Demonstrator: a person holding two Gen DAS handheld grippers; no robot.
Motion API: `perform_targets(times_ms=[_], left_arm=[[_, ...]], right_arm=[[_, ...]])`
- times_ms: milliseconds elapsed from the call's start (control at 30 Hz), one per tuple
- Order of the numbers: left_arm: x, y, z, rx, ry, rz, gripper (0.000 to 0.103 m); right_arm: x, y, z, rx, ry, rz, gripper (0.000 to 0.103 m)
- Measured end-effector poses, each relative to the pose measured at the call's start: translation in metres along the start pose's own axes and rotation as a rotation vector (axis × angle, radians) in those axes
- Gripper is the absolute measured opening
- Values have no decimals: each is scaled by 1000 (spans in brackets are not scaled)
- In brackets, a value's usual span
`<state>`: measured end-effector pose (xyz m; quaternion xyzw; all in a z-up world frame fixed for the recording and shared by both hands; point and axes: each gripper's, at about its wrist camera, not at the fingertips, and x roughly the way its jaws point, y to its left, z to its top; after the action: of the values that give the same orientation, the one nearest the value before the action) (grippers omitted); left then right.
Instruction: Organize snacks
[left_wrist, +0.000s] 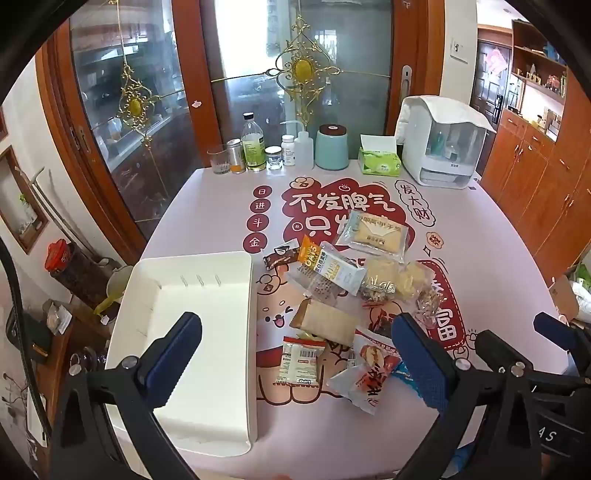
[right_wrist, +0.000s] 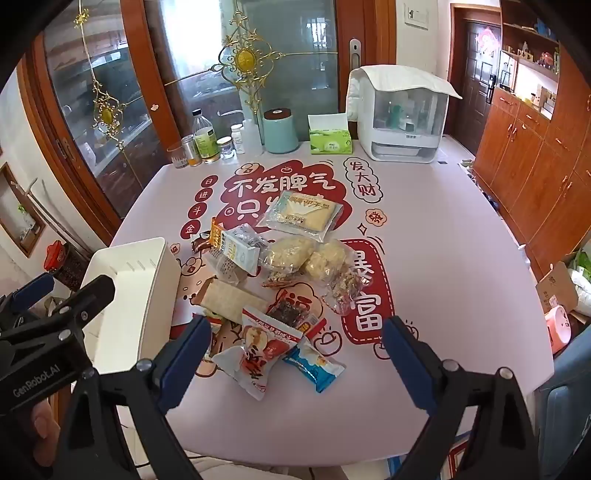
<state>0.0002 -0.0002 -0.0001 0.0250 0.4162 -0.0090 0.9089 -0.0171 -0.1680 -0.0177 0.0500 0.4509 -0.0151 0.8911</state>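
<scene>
Both grippers' jaws wide, snacks (right_wrist: 280, 280) beside tray (left_wrist: 207, 295).

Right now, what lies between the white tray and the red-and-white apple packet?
In the left wrist view, a small white barcoded packet lies between the white tray and the red-and-white apple packet, on the table mat.

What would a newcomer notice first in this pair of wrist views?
A jumble of snack packets heaped mid-table on a pink tablecloth printed with big red cartoon lettering. Left of the heap sits an empty white tray. Both the left claw and the right claw hang wide open over the near edge, holding nothing.
</scene>
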Motion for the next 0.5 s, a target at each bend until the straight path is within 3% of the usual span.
perform_targets(times_ms=[500], left_arm=[[3,-4,0,7,25,-51,101]], right_arm=[[-1,-4,2,-3,-19,-1,95]])
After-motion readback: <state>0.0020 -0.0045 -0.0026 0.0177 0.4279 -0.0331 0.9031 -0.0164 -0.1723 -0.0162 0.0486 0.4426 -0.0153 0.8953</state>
